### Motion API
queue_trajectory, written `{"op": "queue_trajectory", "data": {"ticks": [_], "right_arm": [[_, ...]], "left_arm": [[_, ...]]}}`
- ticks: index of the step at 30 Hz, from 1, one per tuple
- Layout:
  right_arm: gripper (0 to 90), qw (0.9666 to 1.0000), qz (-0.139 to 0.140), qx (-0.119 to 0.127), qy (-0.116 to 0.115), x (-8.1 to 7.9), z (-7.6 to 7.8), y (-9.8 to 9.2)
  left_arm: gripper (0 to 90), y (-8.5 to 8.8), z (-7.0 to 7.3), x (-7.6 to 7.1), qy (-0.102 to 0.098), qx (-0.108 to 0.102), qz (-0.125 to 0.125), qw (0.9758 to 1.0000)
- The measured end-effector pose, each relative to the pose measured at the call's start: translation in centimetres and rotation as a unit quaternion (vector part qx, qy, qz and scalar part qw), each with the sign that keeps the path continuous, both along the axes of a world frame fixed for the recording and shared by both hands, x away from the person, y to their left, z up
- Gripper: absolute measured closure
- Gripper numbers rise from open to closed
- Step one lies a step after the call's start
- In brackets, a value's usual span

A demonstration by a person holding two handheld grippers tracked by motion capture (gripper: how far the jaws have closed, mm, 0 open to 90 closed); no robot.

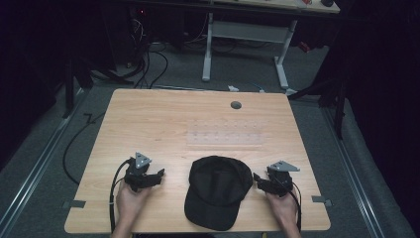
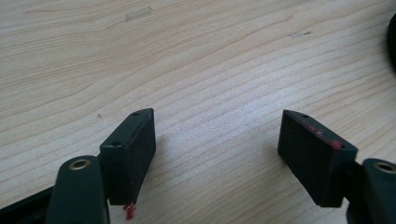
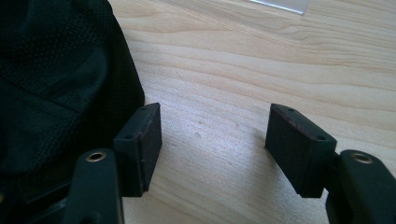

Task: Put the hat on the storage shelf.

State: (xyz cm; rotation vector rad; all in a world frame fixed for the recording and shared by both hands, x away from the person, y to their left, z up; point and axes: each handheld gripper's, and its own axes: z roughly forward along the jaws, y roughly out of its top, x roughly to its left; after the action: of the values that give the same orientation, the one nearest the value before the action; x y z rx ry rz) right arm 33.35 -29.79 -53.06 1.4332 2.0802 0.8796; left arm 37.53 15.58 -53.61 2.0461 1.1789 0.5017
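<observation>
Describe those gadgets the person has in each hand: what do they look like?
Each is a black hand-held claw. The left claw and right claw both carry a grey three-cornered plate on top and trail a black cable. Each has two flat, blocky black jaws; the left claw's show flecks of red. The forearms show no sleeves.

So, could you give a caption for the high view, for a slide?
A black cap lies on the wooden table between the open left gripper and open right gripper.
</observation>
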Motion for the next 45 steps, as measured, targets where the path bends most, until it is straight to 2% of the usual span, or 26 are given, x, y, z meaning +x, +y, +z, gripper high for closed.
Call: {"op": "queue_trajectory", "data": {"ticks": [5,6,10,15,17,21,22,30,34,45], "right_arm": [[39.7,0.9998,-0.005,0.021,0.004,-0.1,0.2,-0.3],[42.3,0.9995,-0.007,0.030,-0.009,-0.4,0.6,-0.5],[45.0,0.9983,-0.004,0.054,-0.021,-1.0,1.6,-0.7],[45.0,0.9963,0.015,0.077,-0.035,-1.8,2.6,-0.6],[44.6,0.9958,0.023,0.079,-0.040,-2.2,3.0,-0.4],[43.7,0.9941,0.043,0.087,-0.048,-2.9,3.9,0.4],[42.8,0.9927,0.057,0.092,-0.054,-3.1,4.4,0.9],[41.6,0.9899,0.085,0.098,-0.056,-3.6,5.3,2.3],[44.5,0.9887,0.098,0.107,-0.036,-3.4,5.9,3.0],[45.3,0.9879,0.127,0.084,-0.027,-2.1,6.8,5.6]], "left_arm": [[28.2,0.0,0.0,0.0,0.000,-0.001,0.001,1.0000],[28.2,0.0,0.0,0.0,0.000,-0.001,0.002,1.0000],[28.2,0.0,0.0,0.0,0.000,-0.001,0.002,1.0000],[28.3,0.0,0.0,0.0,0.000,-0.001,0.002,1.0000],[28.3,0.0,0.0,0.0,0.000,-0.001,0.002,1.0000],[28.4,0.0,0.0,0.0,0.000,-0.001,0.003,1.0000],[28.5,0.0,0.0,0.0,0.000,-0.001,0.003,1.0000],[28.5,0.0,0.0,0.0,0.000,-0.001,0.003,1.0000],[28.5,0.0,0.0,0.0,0.000,-0.001,0.003,1.0000],[28.5,0.0,0.0,0.0,0.001,-0.001,0.003,1.0000]]}}
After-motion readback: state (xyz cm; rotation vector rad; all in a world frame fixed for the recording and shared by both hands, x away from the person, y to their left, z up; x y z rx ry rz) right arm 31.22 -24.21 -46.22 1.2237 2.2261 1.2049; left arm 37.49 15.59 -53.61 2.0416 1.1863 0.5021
